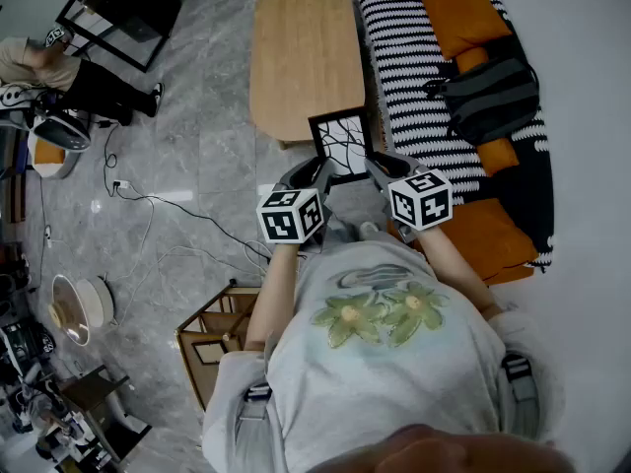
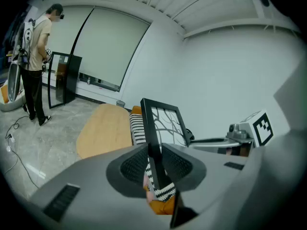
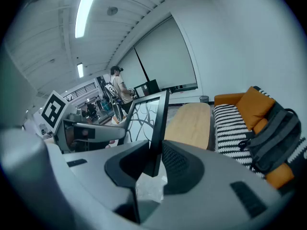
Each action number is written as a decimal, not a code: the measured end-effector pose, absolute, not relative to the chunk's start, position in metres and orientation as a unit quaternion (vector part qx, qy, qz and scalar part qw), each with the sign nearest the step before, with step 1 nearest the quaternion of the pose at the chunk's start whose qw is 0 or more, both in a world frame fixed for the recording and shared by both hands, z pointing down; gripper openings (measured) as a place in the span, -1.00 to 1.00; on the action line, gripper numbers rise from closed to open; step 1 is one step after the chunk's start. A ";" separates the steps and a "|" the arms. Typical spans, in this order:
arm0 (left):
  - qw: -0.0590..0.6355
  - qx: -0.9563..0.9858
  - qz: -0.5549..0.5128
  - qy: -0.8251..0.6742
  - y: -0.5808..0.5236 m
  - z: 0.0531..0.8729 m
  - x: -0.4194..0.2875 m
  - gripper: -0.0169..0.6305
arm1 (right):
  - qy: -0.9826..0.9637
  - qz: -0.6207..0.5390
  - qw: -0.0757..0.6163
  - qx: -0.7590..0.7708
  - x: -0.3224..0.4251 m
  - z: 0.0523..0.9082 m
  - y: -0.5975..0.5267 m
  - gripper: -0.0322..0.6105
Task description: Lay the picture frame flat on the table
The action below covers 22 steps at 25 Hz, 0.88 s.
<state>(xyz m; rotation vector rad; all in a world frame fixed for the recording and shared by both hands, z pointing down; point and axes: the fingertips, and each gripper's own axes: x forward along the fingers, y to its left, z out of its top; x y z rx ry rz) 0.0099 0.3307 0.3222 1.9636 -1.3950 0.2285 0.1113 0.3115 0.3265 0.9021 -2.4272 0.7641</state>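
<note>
Picture frame (image 1: 340,144) is held upright in the air, just off the near end of the wooden counter (image 1: 301,47). Left tongs (image 1: 317,173) and right tongs (image 1: 380,168) are each pinched partway closed on a side edge. Risks: the thin edge grips could let the frame pivot or slip when tilted flat; lowered short of the counter, it falls to the floor (image 1: 217,136).

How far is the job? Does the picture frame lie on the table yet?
Done: the left gripper and right gripper have their jaws shut on the sides of the picture frame. In hand: the frame is held in the air, not touching the table. Left: lower it and lay it flat.
</note>
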 end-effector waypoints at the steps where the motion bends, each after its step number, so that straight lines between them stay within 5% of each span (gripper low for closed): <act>1: 0.354 0.760 0.089 -0.538 0.330 0.322 0.007 -0.65 | -0.877 0.277 0.218 0.328 0.108 0.325 0.310 -0.62; 22: 0.355 0.792 0.108 -0.484 0.278 0.327 -0.024 -0.65 | -0.846 0.280 0.214 0.399 0.079 0.330 0.274 -0.61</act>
